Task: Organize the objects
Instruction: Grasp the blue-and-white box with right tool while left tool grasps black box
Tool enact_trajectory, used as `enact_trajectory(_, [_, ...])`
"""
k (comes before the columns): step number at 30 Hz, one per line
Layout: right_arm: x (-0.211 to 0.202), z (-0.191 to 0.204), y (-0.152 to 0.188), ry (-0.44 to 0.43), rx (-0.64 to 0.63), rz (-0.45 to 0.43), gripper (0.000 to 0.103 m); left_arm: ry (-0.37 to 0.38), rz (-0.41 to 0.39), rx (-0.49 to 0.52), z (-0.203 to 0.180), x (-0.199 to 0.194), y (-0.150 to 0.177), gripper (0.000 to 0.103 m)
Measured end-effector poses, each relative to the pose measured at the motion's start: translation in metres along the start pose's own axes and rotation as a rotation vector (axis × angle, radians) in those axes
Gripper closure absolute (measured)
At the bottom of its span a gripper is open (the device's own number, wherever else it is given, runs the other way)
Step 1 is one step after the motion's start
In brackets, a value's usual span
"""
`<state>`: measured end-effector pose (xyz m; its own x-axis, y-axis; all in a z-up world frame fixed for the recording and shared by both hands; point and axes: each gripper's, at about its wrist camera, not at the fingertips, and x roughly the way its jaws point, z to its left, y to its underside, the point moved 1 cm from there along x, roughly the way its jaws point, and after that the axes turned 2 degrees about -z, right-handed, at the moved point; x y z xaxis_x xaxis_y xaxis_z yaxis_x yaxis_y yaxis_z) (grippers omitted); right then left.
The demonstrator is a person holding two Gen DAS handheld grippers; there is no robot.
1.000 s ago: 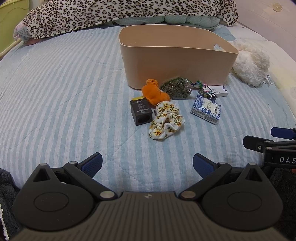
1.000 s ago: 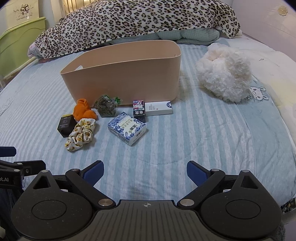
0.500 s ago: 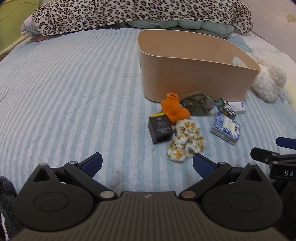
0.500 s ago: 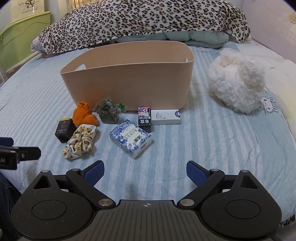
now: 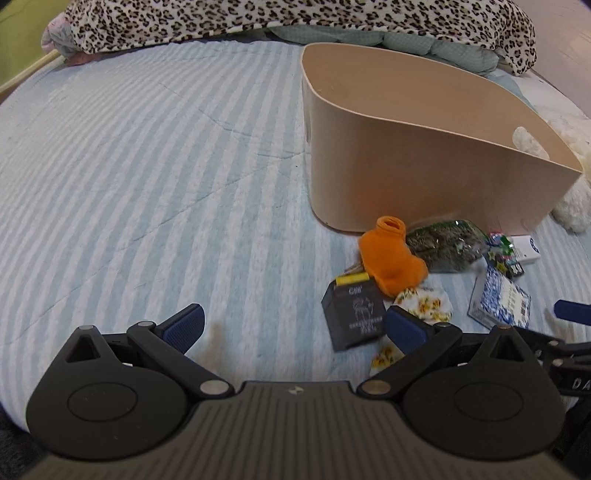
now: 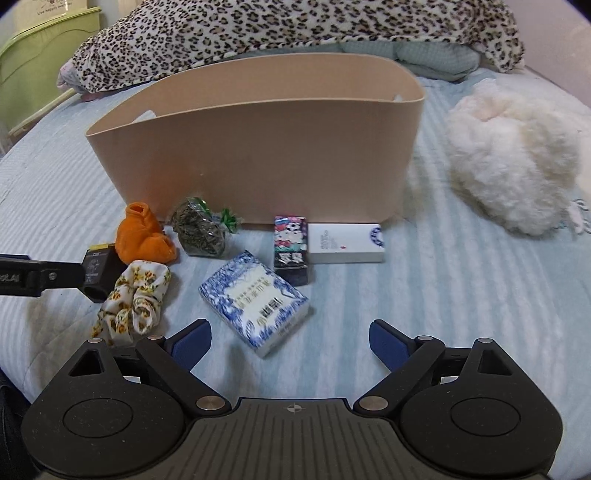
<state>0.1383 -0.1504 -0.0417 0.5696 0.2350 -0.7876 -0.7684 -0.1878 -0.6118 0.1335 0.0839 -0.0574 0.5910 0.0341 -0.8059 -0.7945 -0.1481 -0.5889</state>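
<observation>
On the striped bed, both grippers have advanced toward the clutter before the bin (image 6: 258,147). Left gripper (image 5: 293,326), jaws wide, now nears the black box (image 5: 352,314); right gripper (image 6: 290,341), jaws wide, nears the blue packet (image 6: 255,299). Nothing binned yet.

a bedroom in a private home: a bed covered by a blue-and-white striped quilt (image 6: 461,295) fills both views, with a leopard-print blanket (image 6: 277,29) bunched along its far side. a fluffy white plush toy (image 6: 513,155) lies on the bedding beside a beige storage bin (image 6: 258,155), and a pale green piece of furniture (image 6: 33,55) stands at the bed's edge.
</observation>
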Motion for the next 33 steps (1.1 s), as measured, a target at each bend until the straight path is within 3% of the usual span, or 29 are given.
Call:
enact_trajectory(5, [0.019,0.005,-0.006,-0.020,-0.035,0.009,0.012,0.027,0.032,-0.005,-0.007,0.020,-0.003,0.000])
enact_trajectory(11, [0.033,0.014,-0.010,-0.037,-0.069,0.030,0.023,0.013,0.081,0.037,-0.013,0.037,0.002,0.002])
enact_trajectory(17, [0.031,0.020,-0.009,-0.052,-0.094,0.029,0.049,0.023,0.053,0.048,-0.007,0.031,0.001,0.032])
enact_trajectory(19, [0.028,0.021,-0.008,-0.060,-0.099,0.025,0.058,0.031,0.042,0.076,-0.007,0.028,0.001,0.051])
enact_trajectory(20, [0.026,0.022,-0.007,-0.065,-0.104,0.023,0.059,0.033,0.038,0.092,-0.008,0.025,0.001,0.057])
enact_trajectory(21, [0.024,0.022,-0.006,-0.068,-0.112,0.022,0.060,0.037,0.034,0.105,-0.008,0.023,0.001,0.070])
enact_trajectory(28, [0.003,0.019,0.007,-0.064,-0.121,0.007,0.060,0.071,0.032,0.078,-0.003,0.002,0.006,0.070])
enact_trajectory(33, [-0.022,0.015,-0.002,-0.049,-0.109,-0.053,0.060,0.098,-0.009,0.067,-0.002,-0.030,0.003,0.070])
